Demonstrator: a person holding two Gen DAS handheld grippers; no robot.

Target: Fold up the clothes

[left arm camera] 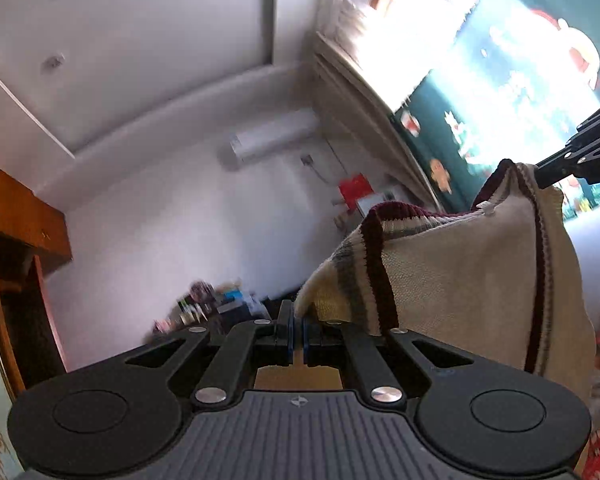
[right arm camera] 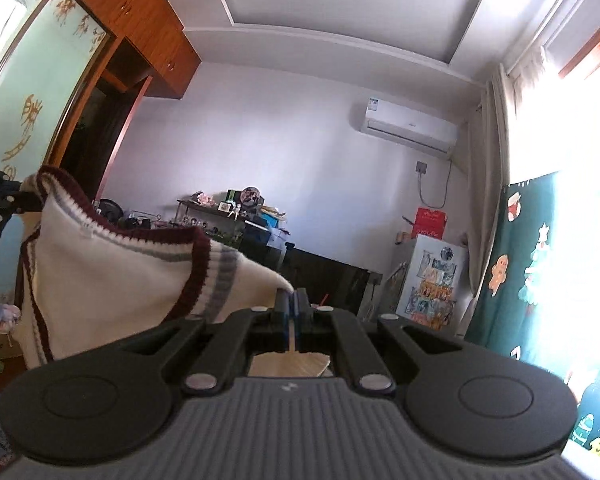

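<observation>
A cream knitted vest (left arm camera: 460,276) with maroon and grey striped trim hangs stretched in the air between both grippers. My left gripper (left arm camera: 298,314) is shut on one shoulder corner of it. In the left wrist view the right gripper (left arm camera: 540,170) pinches the other shoulder at the far right. My right gripper (right arm camera: 291,300) is shut on its shoulder corner, and the vest (right arm camera: 112,280) drapes away to the left. There the left gripper (right arm camera: 28,200) holds the far corner at the frame's left edge. The V-neck sags between the two grips.
A wooden wardrobe (right arm camera: 148,28) with a patterned sliding door stands left. A cluttered shelf (right arm camera: 228,208) and a dark desk line the far wall under an air conditioner (right arm camera: 410,126). A small white fridge (right arm camera: 432,276) and green patterned curtain (right arm camera: 540,264) are at the right by a bright window.
</observation>
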